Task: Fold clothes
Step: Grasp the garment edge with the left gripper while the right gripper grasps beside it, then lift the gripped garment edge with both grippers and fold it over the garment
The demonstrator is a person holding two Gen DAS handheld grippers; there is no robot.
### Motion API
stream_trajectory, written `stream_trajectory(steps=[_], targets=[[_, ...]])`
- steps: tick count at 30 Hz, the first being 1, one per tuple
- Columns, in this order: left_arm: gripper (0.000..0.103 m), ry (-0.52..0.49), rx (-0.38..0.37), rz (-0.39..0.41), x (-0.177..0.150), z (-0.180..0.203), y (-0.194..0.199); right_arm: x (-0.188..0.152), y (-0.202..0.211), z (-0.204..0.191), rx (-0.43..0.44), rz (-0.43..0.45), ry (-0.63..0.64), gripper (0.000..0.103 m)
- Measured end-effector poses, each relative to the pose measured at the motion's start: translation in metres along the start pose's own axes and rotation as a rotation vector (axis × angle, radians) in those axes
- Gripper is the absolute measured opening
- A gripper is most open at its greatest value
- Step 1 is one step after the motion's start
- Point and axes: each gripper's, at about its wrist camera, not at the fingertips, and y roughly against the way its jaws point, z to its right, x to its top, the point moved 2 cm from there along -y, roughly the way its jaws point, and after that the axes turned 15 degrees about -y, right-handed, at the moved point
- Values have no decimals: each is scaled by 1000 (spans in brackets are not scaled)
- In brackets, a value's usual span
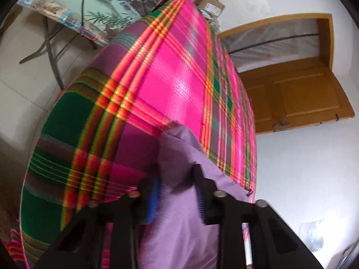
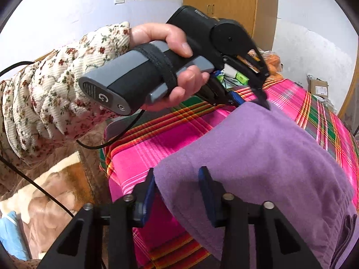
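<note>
A purple fleece garment [image 2: 269, 157] hangs lifted over a bed covered with a pink, green and orange plaid blanket [image 2: 157, 139]. My right gripper [image 2: 178, 183] is shut on the garment's near edge, with cloth filling the gap between its fingers. A hand [image 2: 175, 44] in a floral sleeve holds my left gripper [image 2: 250, 99], which pinches the garment's far corner. In the left wrist view, which is blurred, the left gripper [image 1: 177, 190] has bunched purple garment [image 1: 179, 224] between its blue pads, above the plaid blanket [image 1: 175, 78].
A folding table [image 1: 67, 18] with boxes and packets stands past the bed's far end. A wooden door [image 1: 303, 94] and a cardboard box [image 1: 209, 4] are near the wall. A brown blanket [image 2: 44, 190] lies left of the bed, crossed by a black cable [image 2: 40, 188].
</note>
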Motion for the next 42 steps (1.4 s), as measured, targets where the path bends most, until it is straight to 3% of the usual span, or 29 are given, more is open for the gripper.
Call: stream_trajectory(steps=[5,8,25,35,42], targets=[[18,40,2,25,0,-3,1,2,3,5,17,1,-21,21],[17,34,12,36,1,4,5,2,6,5,31,-1,-28,18],[16,32,-7,93,10,72,36,11,94,20,56,216,-64,17],[16,-29,-16,150,6,132,49,-1,148,37,60,333,-125,16],[16,-110,-69,179,-2,187,49,-13,186,52,54,413,-153,16]])
